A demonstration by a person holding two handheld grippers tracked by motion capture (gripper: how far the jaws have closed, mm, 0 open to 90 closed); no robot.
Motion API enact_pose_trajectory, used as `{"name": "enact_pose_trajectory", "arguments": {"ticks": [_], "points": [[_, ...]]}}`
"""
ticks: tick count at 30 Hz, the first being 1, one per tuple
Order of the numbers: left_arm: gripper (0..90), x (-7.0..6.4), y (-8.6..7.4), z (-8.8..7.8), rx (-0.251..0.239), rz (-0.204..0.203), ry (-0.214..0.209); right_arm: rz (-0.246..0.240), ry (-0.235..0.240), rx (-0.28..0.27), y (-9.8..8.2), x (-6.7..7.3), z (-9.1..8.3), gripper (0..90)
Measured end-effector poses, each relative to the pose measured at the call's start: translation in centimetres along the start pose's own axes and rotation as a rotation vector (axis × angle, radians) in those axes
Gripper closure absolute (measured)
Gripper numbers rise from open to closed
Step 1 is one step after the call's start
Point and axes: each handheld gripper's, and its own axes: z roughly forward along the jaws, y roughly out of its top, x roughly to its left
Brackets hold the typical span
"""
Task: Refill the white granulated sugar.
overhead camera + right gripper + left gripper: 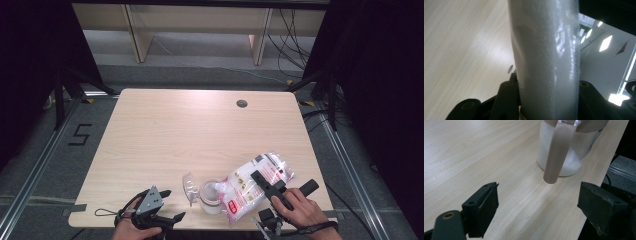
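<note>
Pale wooden table [165, 130]; grey floor [200, 75]; dark curtains [30, 60]

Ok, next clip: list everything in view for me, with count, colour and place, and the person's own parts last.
table: one, light wood, centre, with a dark round hole near its far edge
jar: one, clear glass, part full of white grains, near front edge
lid: one, clear, just left of the jar
bag: one, clear plastic with red and white print, white contents, tilted toward the jar
left gripper: one, black, jaws open, front left
right gripper: one, black, shut on the bag
hands: two, bottom edge
</note>
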Motion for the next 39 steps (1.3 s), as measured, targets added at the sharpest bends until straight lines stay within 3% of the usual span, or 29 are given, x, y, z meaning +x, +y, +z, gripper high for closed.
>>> {"name": "enact_pose_trajectory", "arguments": {"ticks": [8,17,19,28,29,30,32,38,39], "points": [[16.2,0.0,0.0,0.0,0.0,-0.001,0.0,0.005,0.025,0.003,0.02,-0.01,-0.06,68.9],[16.2,-0.02,-0.01,0.02,-0.003,-0.003,0.0,0.008,0.026,0.001,0.01,-0.01,-0.05,69.1],[16.2,-0.05,-0.01,0.04,-0.006,-0.006,0.0,0.003,0.008,-0.004,-0.04,0.03,0.04,69.1],[16.2,-0.06,-0.01,0.03,-0.006,-0.006,0.001,-0.003,0.021,0.001,-0.04,-0.11,-0.07,69.1],[16.2,-0.06,-0.01,0.03,-0.006,-0.007,0.001,0.027,0.017,0.018,-0.04,0.16,-0.21,69.1],[16.2,-0.06,-0.01,0.03,-0.006,-0.007,0.001,0.027,0.016,0.017,-0.04,0.13,-0.21,69.1],[16.2,-0.05,-0.01,0.03,-0.005,-0.005,0.002,-0.011,0.016,0.003,-0.08,-0.24,-0.1,69.2],[16.2,-0.09,-0.02,0.04,-0.005,-0.01,0.002,-0.017,0.0,0.002,-0.07,-0.25,-0.04,69.2],[16.2,-0.07,-0.01,0.03,-0.005,-0.007,0.002,0.022,0.012,0.021,-0.03,0.04,-0.23,69.2]]}}
